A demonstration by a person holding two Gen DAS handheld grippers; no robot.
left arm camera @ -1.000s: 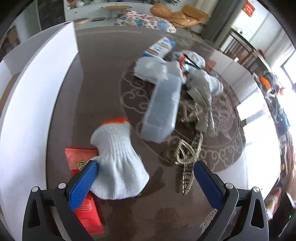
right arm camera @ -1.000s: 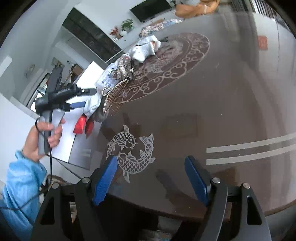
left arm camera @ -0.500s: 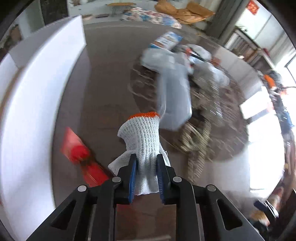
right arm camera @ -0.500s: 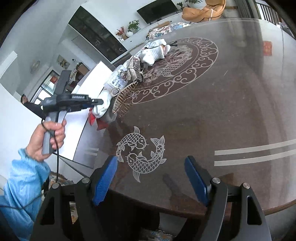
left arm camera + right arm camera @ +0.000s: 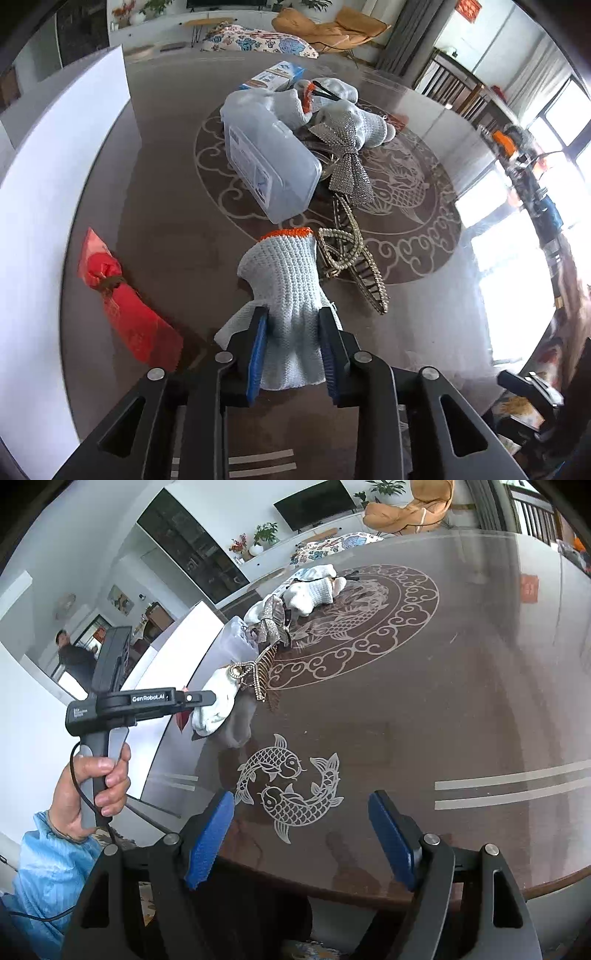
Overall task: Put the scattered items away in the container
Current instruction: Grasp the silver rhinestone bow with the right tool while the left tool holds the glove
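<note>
The left tool (image 5: 291,350) pinches a white knit glove (image 5: 286,295) by its finger end; its jaws are opening slightly, with the fabric bunched between the pads. The glove hangs near the worktop (image 5: 173,206), orange cuff pointing far. The right tool (image 5: 301,840) is spread and empty over the near edge.

Risks:
- Loosening grip: soft knit may slip out before reaching the white container (image 5: 40,221) at left
- The cuff hangs just beside the pearl hair clip (image 5: 351,258); a low sweep may snag and drag it
- The red packet (image 5: 125,306) lies between glove and container; a low path may knock it
</note>
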